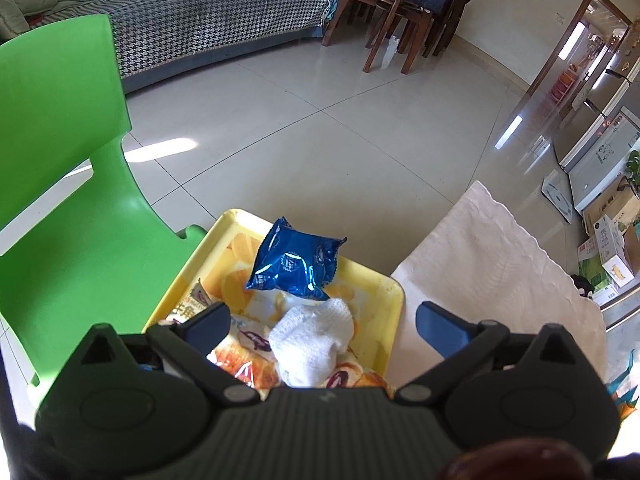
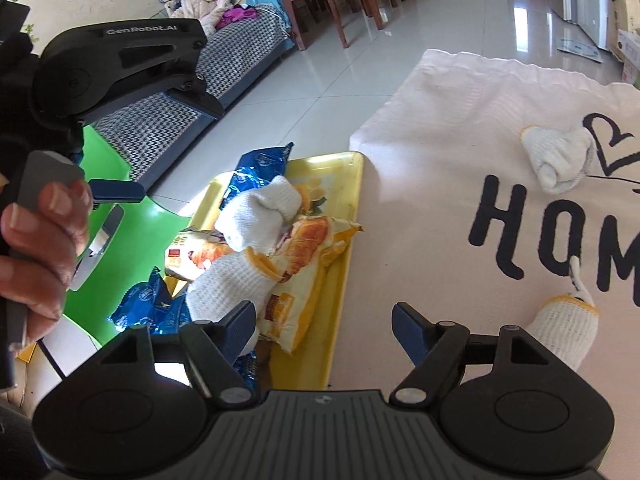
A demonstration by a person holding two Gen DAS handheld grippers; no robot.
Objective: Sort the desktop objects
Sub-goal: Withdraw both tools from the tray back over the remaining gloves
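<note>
A yellow tray (image 1: 394, 300) holds a blue snack packet (image 1: 294, 260), a rolled white glove (image 1: 312, 340) and orange croissant packets (image 1: 244, 364). My left gripper (image 1: 322, 322) is open and empty just above the white glove. In the right wrist view the tray (image 2: 348, 216) shows two white gloves (image 2: 256, 212), croissant packets (image 2: 308, 248) and blue packets (image 2: 148, 308). My right gripper (image 2: 324, 322) is open and empty over the tray's near right edge. The left gripper (image 2: 116, 192) shows at upper left, held by a hand.
A white cloth (image 2: 460, 160) printed "HOM" lies right of the tray with two rolled white gloves (image 2: 560, 158) on it. A green plastic chair (image 1: 64, 184) stands left of the tray. A sofa (image 1: 192, 20) and wooden chairs (image 1: 404, 12) stand beyond on the tiled floor.
</note>
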